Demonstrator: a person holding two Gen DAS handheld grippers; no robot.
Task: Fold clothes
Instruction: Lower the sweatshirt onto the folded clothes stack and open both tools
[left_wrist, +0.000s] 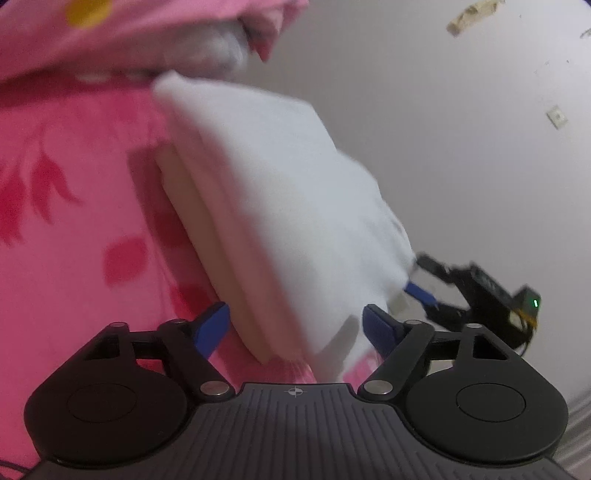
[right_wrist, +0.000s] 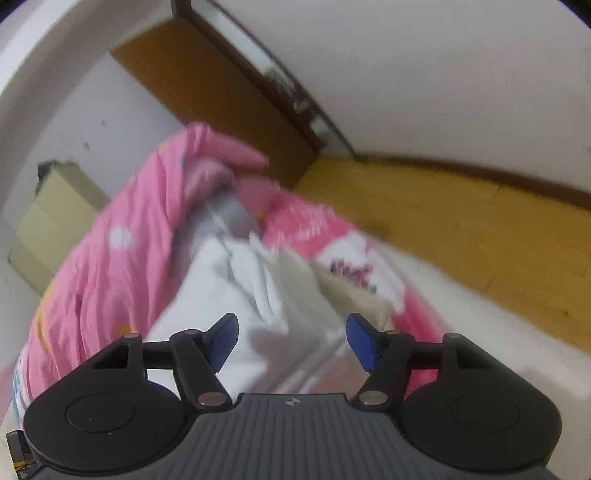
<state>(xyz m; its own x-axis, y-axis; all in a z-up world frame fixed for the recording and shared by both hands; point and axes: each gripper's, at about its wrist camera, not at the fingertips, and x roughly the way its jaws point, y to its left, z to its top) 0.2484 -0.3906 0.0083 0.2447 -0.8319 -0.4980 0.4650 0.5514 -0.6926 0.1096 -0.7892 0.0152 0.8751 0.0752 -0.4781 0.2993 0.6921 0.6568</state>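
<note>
Both views are pretty blurry, so take the fine detail with a grain of salt. The left gripper (left_wrist: 295, 328) has its 2 blue pads spread wide, and the near end of a folded white garment (left_wrist: 273, 206) sits in the gap between them. I don't see either pad actually pinching the cloth. The garment is a flat stack of several layers lying on a pink blanket (left_wrist: 74, 221) with darker red leaf shapes on it.

At the far right corner of that garment in the left wrist view there's the right gripper (left_wrist: 419, 284), black with blue pads, right up against the cloth edge. Too smeared there to say if it's touching.

From the right wrist view, the right gripper (right_wrist: 291, 341) is also wide open with nothing clamped, and the white garment (right_wrist: 229, 295) is below and ahead of it, looking rumpled at the far end. A pink quilt (right_wrist: 110, 258) is bunched up along the left of the garment. Behind it all is a wooden headboard (right_wrist: 461, 229) against a white wall (right_wrist: 443, 74).
</note>
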